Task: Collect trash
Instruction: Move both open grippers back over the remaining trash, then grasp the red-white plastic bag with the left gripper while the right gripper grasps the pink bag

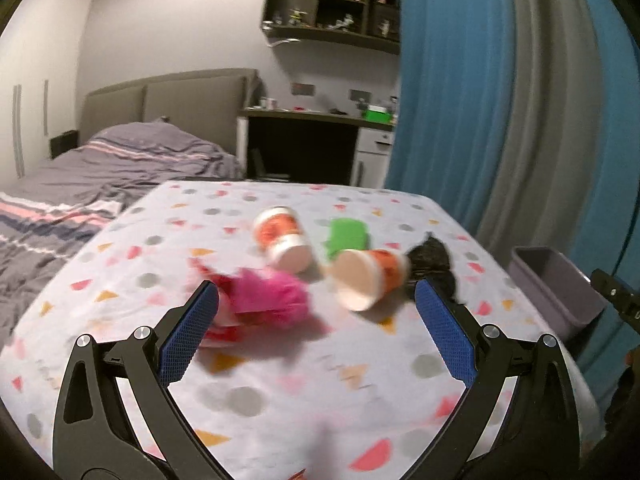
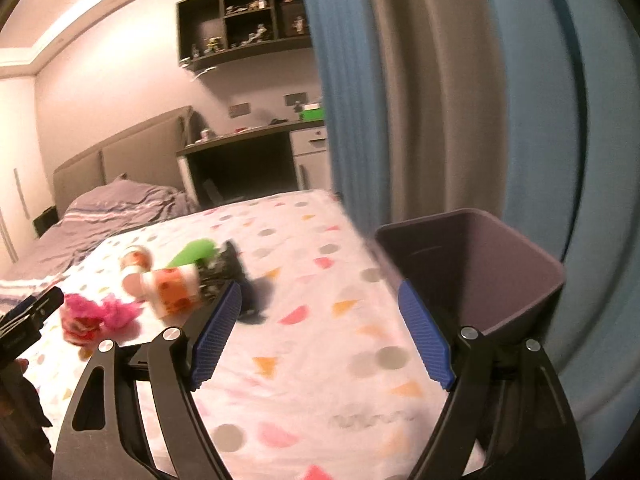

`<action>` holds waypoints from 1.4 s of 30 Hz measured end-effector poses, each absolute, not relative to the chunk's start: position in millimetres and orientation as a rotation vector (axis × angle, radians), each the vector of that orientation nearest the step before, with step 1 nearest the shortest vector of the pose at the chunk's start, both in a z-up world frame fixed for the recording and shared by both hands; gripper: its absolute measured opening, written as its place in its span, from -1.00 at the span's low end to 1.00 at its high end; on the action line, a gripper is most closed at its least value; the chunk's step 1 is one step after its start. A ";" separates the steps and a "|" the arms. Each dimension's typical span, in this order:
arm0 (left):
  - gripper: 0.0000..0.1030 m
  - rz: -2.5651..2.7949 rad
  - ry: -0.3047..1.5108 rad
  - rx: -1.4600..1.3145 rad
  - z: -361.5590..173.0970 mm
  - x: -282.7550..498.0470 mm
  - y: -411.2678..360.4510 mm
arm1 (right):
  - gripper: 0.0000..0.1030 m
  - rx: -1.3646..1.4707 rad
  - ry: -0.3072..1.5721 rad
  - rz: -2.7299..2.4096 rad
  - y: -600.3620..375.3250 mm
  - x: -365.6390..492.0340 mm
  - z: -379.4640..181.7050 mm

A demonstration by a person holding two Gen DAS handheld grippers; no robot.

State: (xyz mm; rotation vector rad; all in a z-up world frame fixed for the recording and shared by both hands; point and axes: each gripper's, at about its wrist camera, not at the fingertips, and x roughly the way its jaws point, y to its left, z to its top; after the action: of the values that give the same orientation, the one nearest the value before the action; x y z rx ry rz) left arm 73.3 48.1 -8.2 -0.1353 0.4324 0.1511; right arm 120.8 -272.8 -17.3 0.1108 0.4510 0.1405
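Left wrist view: the left hand-held gripper (image 1: 316,304) stands spread wide, blue ribbed pads apart, pinching nothing. It hangs over a desk (image 1: 280,408) covered in a soft white cloth printed with grey dots and coloured triangles. Touching the left pad at 10 o'clock is a crumpled pink and red paper wad (image 1: 266,300). At 12 o'clock lies a smooth orange and white paper cup (image 1: 282,238) on its side, its long axis running from 11 to 5 o'clock. A second orange and white paper cup (image 1: 370,276) lies at 1 o'clock, mouth turned toward the camera. Behind it sits a green crumpled scrap (image 1: 346,236), and beside it a black crinkled wrapper (image 1: 430,260), blurred, possibly foil. A purple plastic bin (image 1: 556,284) stands past the desk's right edge at 3 o'clock.

Right wrist view: the right hand-held gripper (image 2: 320,308) is likewise spread and empty. The open-topped bin (image 2: 520,280), square with smooth walls, stands at 1 o'clock against the desk's edge. The trash is clustered at 10 o'clock; bare cloth lies between the pads.
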 end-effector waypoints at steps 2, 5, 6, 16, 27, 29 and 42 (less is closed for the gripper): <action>0.89 0.175 0.432 -0.137 -10.2 66.5 62.1 | 0.53 0.100 0.455 0.167 -256.1 118.7 -17.0; 0.88 0.204 0.442 -0.149 -16.1 57.6 85.5 | 0.53 0.087 0.464 0.213 -230.1 116.1 -18.8; 0.88 0.210 0.448 -0.154 -18.8 56.3 92.7 | 0.53 0.082 0.469 0.233 -219.6 116.1 -19.6; 0.88 0.218 0.514 -0.182 -41.0 63.1 142.7 | 0.53 0.032 0.506 0.364 -151.5 116.2 -28.0; 0.68 0.145 0.629 -0.211 -58.8 100.2 157.2 | 0.53 0.009 0.530 0.437 -103.5 125.3 -31.4; 0.60 0.152 0.638 -0.207 -60.3 104.1 157.9 | 0.53 0.004 0.533 0.451 -93.7 127.7 -32.6; -0.67 0.124 0.712 -0.348 -79.6 109.2 184.6 | 0.53 -0.042 0.577 0.504 -44.7 143.3 -43.5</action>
State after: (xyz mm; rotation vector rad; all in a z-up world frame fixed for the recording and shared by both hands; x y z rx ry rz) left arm 109.2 184.6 -79.6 -0.3479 0.7121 0.1242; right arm 143.3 -44.7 -43.5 -0.0422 0.5771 0.5038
